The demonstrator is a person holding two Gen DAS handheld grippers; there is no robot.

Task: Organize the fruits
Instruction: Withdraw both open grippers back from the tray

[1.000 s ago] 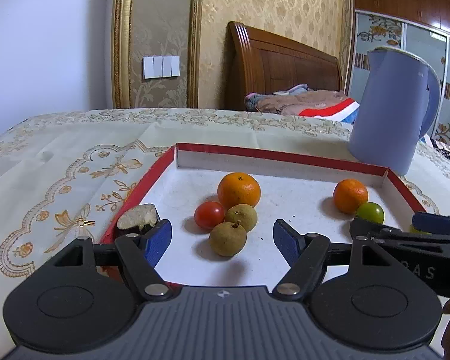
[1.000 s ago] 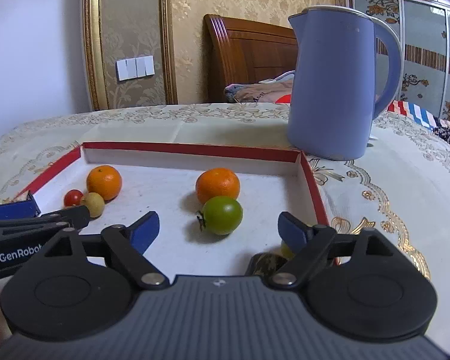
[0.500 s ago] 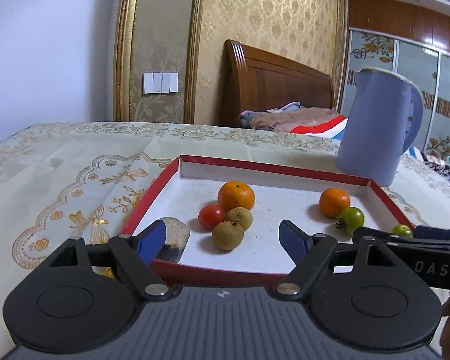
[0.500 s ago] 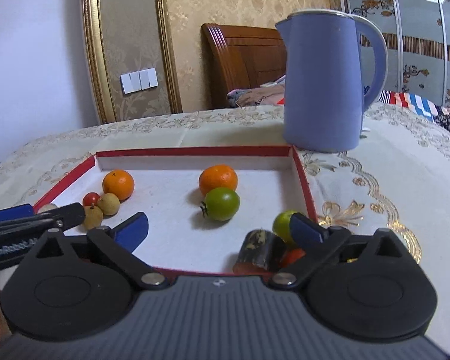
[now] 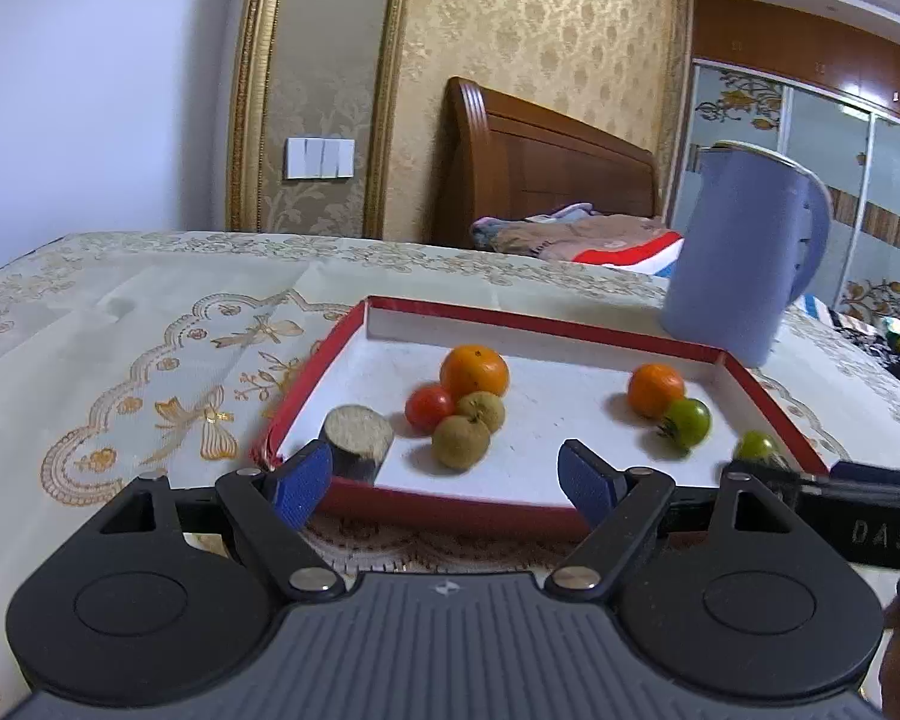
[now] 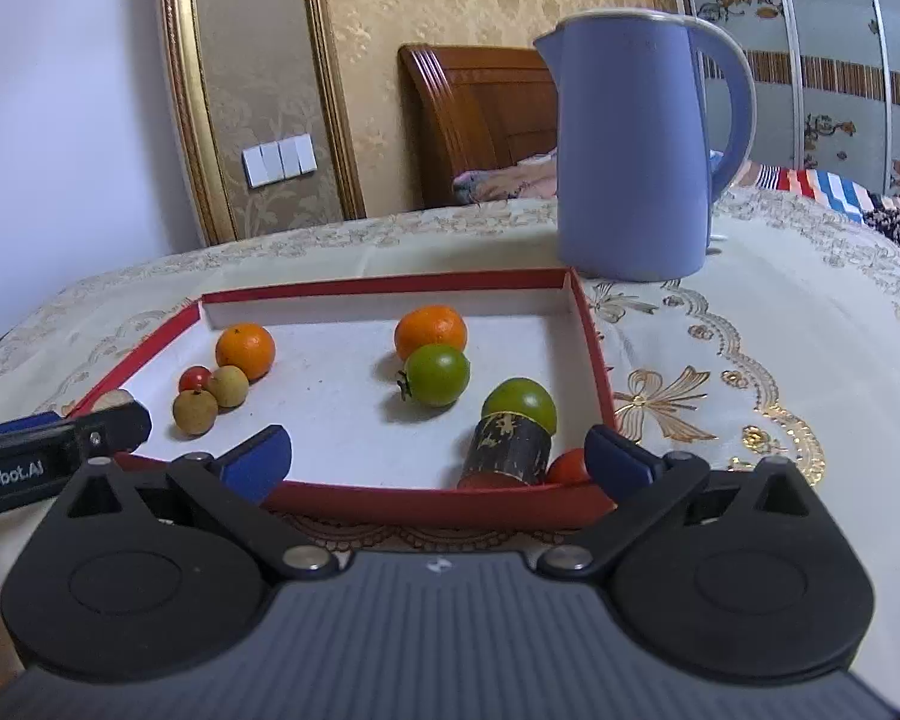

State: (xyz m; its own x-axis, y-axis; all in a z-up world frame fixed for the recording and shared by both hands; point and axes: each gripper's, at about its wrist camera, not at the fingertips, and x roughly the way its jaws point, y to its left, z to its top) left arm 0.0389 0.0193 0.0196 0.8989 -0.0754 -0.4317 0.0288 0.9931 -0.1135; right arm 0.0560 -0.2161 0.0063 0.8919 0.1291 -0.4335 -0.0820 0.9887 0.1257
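Observation:
A red-rimmed tray [image 5: 450, 503] holds an orange [image 5: 474, 371], a red tomato [image 5: 429, 408] and two longans [image 5: 460, 441] on its left. A cut stalk piece [image 5: 357, 441] stands in the near left corner, just beyond my open left gripper [image 5: 447, 480]. On the tray's [image 6: 426, 507] right lie an orange [image 6: 431, 333] and a green tomato [image 6: 437, 375]. A green fruit [image 6: 519, 405], a dark stalk piece [image 6: 507, 450] and a small red tomato [image 6: 567, 467] sit in the near right corner. My right gripper [image 6: 438, 461] hangs before the rim, its jaws opening and touching nothing.
A blue kettle [image 6: 630, 156] stands on the embroidered tablecloth [image 5: 150, 372] behind the tray's far right corner. Each gripper shows at the edge of the other's view, level with the tray's near rim. A bed headboard and a wall lie beyond the table.
Both grippers drew back from over the tray to its near rim and their jaws widened. The pale stalk piece left the left jaws; the dark one now lies clear of the right.

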